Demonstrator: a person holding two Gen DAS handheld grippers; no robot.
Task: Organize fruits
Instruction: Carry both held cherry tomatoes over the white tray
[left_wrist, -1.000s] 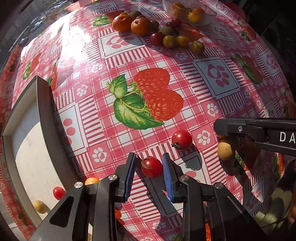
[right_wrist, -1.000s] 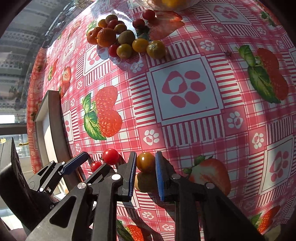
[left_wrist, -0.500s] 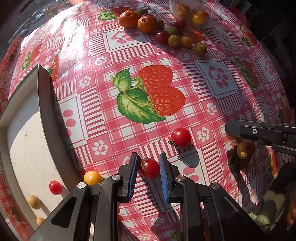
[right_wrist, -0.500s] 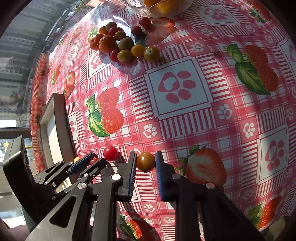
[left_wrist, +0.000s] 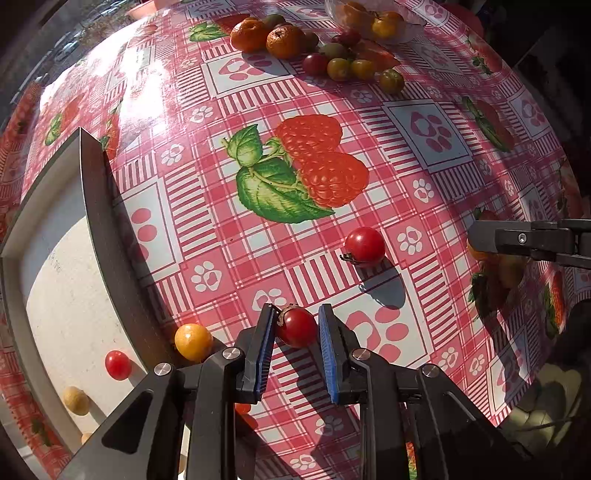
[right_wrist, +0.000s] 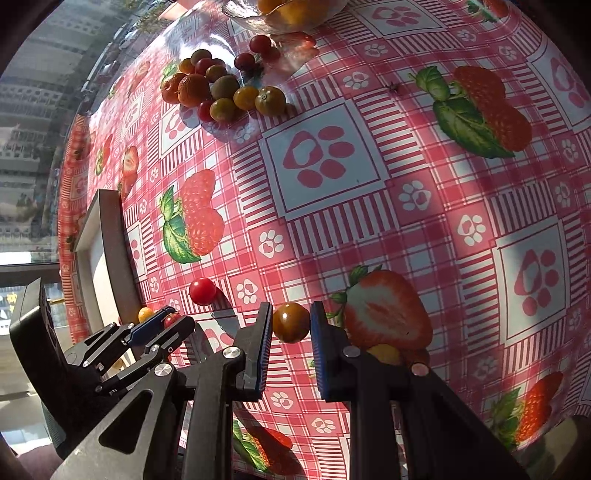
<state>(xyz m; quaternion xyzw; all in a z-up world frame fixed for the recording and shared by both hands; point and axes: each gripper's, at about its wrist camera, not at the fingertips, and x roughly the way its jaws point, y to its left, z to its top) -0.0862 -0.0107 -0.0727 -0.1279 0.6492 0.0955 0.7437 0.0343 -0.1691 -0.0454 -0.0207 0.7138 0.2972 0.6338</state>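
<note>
Strong direct sunlight; hard shadows fall toward lower right. Glare whitens the desk (left_wrist: 147, 96) upper left. Heavy fisheye bending; corners black; focus sharp.

Right gripper (right_wrist: 291, 323) clamps brown-orange tomato (right_wrist: 291, 322) above tablecloth (right_wrist: 424, 229)

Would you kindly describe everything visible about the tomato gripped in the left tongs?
The red cherry tomato is small, round, glossy and smooth, with a dried brownish stem cap at its upper left. It sits pinched between the blue pads of the left tongs, lifted above the checked tablecloth, casting a shadow below. A grey tray lies to its left.
</note>
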